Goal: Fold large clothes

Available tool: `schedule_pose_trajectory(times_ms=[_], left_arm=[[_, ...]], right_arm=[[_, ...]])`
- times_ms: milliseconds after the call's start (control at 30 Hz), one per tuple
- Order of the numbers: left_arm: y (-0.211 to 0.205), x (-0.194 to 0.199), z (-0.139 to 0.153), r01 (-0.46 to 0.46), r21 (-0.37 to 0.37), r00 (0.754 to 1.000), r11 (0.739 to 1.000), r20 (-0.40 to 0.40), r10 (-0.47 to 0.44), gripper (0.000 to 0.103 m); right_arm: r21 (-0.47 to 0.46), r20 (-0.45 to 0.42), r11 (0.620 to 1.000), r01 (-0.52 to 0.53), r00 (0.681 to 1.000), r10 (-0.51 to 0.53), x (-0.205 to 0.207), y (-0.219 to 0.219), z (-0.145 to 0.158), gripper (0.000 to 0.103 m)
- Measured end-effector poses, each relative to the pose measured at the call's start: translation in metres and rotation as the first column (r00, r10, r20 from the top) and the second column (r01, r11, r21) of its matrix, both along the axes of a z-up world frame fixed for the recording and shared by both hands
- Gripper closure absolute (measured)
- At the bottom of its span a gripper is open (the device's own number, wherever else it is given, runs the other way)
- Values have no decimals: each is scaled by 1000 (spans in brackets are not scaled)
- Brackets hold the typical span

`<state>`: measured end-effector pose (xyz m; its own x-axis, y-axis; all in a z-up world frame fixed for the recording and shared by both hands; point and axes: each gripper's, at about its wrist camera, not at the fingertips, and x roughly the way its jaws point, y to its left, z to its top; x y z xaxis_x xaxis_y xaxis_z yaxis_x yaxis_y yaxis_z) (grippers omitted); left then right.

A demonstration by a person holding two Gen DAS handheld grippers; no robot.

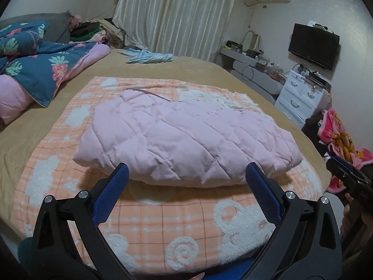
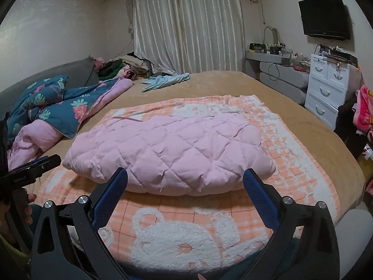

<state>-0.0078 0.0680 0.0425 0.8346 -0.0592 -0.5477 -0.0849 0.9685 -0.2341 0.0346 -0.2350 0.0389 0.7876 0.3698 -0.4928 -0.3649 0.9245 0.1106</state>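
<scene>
A pink quilted jacket (image 1: 184,137) lies folded into a thick bundle on an orange checked blanket (image 1: 163,221) with white bear shapes, on the bed. It also shows in the right wrist view (image 2: 170,149), on the same blanket (image 2: 186,228). My left gripper (image 1: 186,170) is open and empty, its blue fingertips just short of the bundle's near edge. My right gripper (image 2: 185,175) is open and empty too, held the same way before the bundle. Each gripper shows at the edge of the other's view.
A blue floral duvet (image 1: 35,65) with pink lining is heaped at the left of the bed. A light blue garment (image 1: 149,57) lies at the far side. A white drawer unit (image 2: 326,86) and a wall television (image 2: 324,18) stand to the right.
</scene>
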Motion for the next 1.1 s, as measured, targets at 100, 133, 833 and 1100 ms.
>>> schedule_pose_trajectory(times_ms=[100, 133, 833, 1100], left_arm=[[-7, -1, -7, 16, 0, 1000, 1000, -10, -16, 9], [-8, -2, -9, 21, 0, 1000, 1000, -12, -21, 9], [-20, -1, -21, 26, 33, 998, 999, -51, -24, 9], [-20, -1, -19, 20, 42, 999, 999, -47, -18, 9]], right_arm=[[-15, -12, 1000, -11, 1000, 11, -2, 6, -7, 4], [-21, -18, 1000, -10, 1000, 10, -3, 8, -11, 4], [-47, -41, 996, -78, 996, 76, -8, 34, -26, 4], [-44, -41, 996, -76, 996, 74, -8, 34, -26, 4]])
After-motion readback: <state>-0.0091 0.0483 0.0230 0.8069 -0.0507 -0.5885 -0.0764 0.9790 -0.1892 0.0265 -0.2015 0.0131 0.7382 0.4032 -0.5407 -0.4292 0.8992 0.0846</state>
